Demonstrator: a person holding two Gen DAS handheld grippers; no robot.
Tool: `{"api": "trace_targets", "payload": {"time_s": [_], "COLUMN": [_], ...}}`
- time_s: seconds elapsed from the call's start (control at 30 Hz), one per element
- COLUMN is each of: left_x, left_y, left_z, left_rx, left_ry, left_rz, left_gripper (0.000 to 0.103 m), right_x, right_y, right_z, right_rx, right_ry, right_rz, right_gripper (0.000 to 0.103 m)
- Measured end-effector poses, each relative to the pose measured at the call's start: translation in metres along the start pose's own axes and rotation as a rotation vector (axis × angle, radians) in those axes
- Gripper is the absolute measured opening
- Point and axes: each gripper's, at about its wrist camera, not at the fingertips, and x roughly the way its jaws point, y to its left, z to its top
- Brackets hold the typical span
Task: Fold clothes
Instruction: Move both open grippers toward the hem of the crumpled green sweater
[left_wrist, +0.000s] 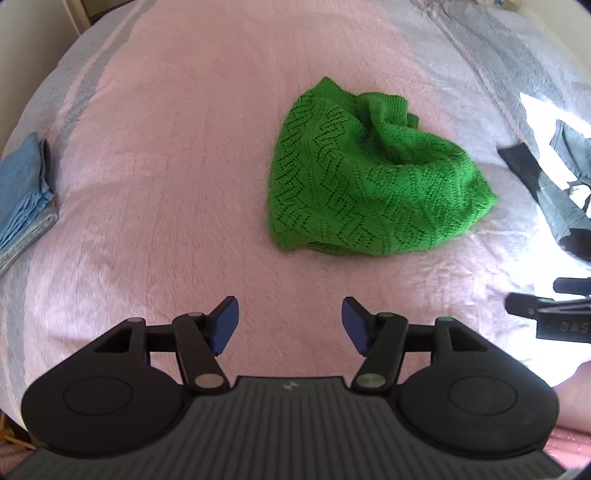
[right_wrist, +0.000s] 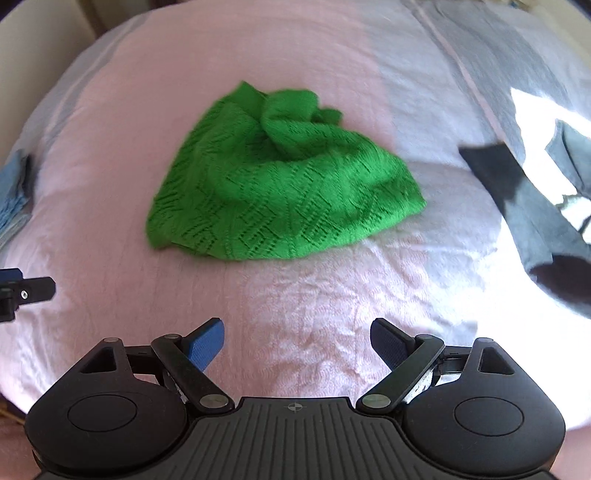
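The knitted garment (left_wrist: 373, 184) is bright green with an openwork zigzag-and-diamond pattern. The bedspread (left_wrist: 166, 166) is pale pink with grey stripes near its edges. The folded cloth (left_wrist: 24, 199) at the left is light blue. The garment (left_wrist: 546, 192) at the right is dark grey. Both grippers are black with blue fingers (right_wrist: 205, 345).

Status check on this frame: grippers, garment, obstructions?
Left gripper open, empty. Right gripper open, empty. Green knit sweater crumpled on the pink bedspread, untouched. Nothing between grippers and sweater.

Green knit (left_wrist: 373, 177) crumpled on bedspread (left_wrist: 166, 147).
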Motion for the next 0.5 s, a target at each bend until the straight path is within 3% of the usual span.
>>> {"api": "trace_targets", "payload": {"time_s": [0.2,0.5], "left_x": [0.023,0.071], "left_y": [0.012,0.025], "left_z": [0.027,0.073], "left_rx": [-0.007,-0.058], "left_ry": [0.027,0.045], "left_rz": [-0.035,-0.068], "left_gripper": [0.058,0.057], "right_x": [0.017,0.056], "right_y": [-0.008,-0.032], "right_z": [0.018,0.081], "right_rx": [0.042,0.064], "right_ry": [0.039,0.018], "right_rz": [-0.035,-0.050], "right_gripper": [0.089,0.089]}}
